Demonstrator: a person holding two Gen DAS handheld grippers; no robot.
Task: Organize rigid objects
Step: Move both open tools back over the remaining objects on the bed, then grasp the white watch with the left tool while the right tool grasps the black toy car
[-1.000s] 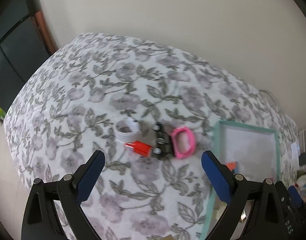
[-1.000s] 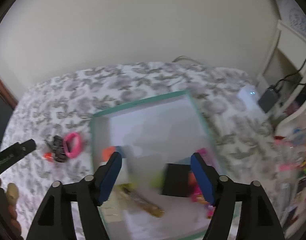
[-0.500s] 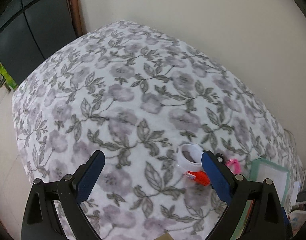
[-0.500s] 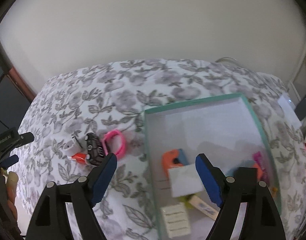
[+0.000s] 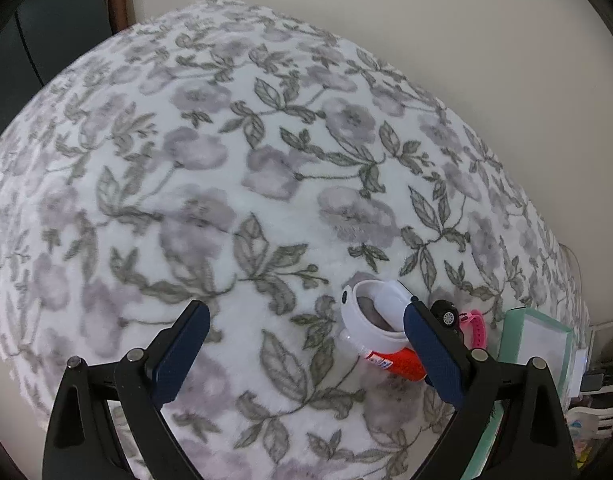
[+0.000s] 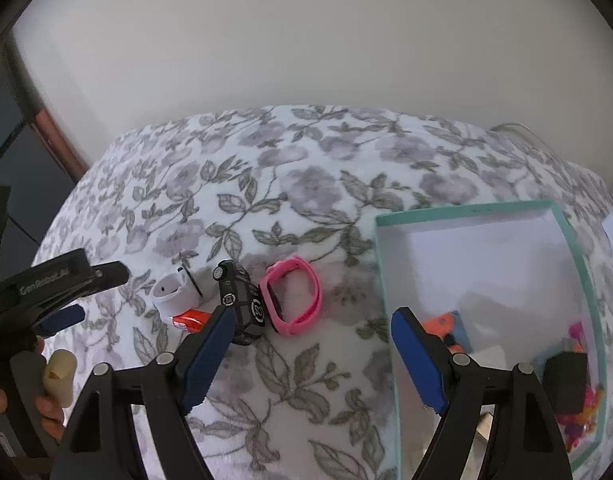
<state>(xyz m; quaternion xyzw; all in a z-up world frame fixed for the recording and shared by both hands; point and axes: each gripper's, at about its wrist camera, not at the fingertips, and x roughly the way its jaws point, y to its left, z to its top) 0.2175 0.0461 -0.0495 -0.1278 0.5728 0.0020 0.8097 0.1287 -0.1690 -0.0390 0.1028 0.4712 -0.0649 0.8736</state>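
Note:
On the floral cloth (image 6: 306, 184) lie a pink watch band (image 6: 294, 300), a black toy car (image 6: 242, 304), a white watch band (image 6: 174, 290) and a red tube (image 6: 190, 320), close together. My right gripper (image 6: 314, 320) hangs open above them, with the pink band just beyond its gap and the car at its left fingertip. My left gripper (image 5: 304, 320) is open over bare cloth. The white band (image 5: 370, 320) and red tube (image 5: 398, 364) sit against the inner side of its right finger, which partly hides the car (image 5: 446, 314) and pink band (image 5: 476, 328).
A teal-rimmed white box (image 6: 466, 212) stands right of the group and holds an orange and blue item (image 6: 446, 328), a black block (image 6: 566, 376) and several small pink and orange pieces. A hand (image 6: 46, 408) holds the left gripper (image 6: 94, 294) at the left. A wall runs behind the bed.
Both grippers have swung left and come lower. The right one went from above the box to above the pink band and car, and its jaws widened slightly. The left now faces mostly bare cloth.

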